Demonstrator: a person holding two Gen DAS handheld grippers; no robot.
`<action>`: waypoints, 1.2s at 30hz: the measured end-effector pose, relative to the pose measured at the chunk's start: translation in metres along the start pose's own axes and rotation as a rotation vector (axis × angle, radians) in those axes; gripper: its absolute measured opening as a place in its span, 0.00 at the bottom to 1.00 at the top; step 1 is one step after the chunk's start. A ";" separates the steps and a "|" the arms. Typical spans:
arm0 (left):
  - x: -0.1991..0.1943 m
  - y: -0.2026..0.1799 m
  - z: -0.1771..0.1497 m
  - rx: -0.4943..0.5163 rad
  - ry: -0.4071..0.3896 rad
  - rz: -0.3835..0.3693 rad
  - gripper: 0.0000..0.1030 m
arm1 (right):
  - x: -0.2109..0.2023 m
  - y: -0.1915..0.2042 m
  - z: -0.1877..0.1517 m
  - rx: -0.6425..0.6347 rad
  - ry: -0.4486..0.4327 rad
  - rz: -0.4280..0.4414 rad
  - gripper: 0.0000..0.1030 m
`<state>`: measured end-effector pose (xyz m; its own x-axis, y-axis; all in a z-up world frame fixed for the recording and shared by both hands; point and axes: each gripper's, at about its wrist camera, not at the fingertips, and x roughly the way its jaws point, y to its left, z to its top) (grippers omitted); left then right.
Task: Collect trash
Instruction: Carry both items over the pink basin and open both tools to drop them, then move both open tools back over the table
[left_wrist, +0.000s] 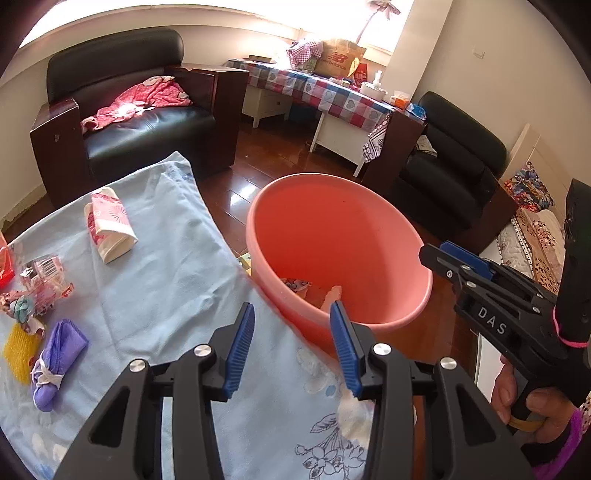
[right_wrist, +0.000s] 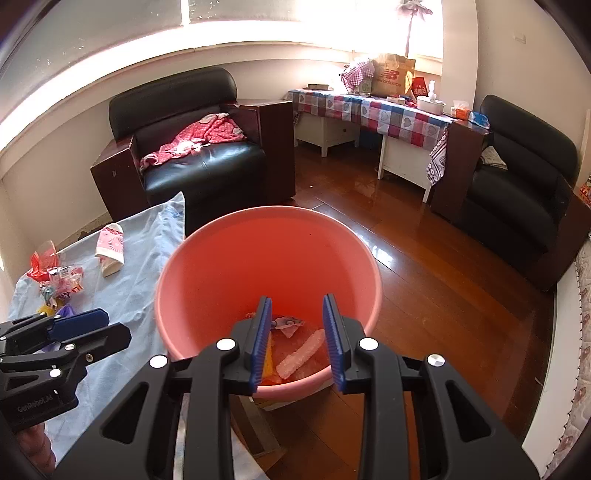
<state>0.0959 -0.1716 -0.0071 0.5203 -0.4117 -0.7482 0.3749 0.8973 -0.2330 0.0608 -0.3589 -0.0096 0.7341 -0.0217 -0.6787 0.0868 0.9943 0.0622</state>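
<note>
Pink bucket (right_wrist: 236, 258) sits directly below the empty right gripper (right_wrist: 297, 339).

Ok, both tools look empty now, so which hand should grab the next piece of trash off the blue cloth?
Probably left. The left tool is open over the blue cloth, nearer the purple bundle and wrappers. The right tool hangs open over the pink bucket.

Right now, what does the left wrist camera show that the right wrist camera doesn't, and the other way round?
Only the left wrist view shows the purple cloth bundle whole, and the hand holding the right claw. Only the right wrist view shows the pale pink strip lying whole in the pink basin. Both show the basin, the blue sheet, the tissue pack and the left claw, open and empty.
</note>
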 end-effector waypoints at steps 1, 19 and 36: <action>-0.003 0.004 -0.002 -0.007 -0.001 0.007 0.41 | -0.001 0.004 -0.001 -0.002 0.002 0.017 0.28; -0.069 0.101 -0.062 -0.126 -0.040 0.201 0.41 | 0.020 0.111 -0.035 -0.127 0.179 0.289 0.28; -0.109 0.305 -0.028 -0.534 -0.140 0.446 0.44 | 0.063 0.194 -0.004 -0.194 0.225 0.399 0.28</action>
<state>0.1316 0.1519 -0.0141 0.6438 0.0283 -0.7647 -0.3058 0.9256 -0.2231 0.1218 -0.1671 -0.0432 0.5192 0.3668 -0.7719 -0.3146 0.9218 0.2264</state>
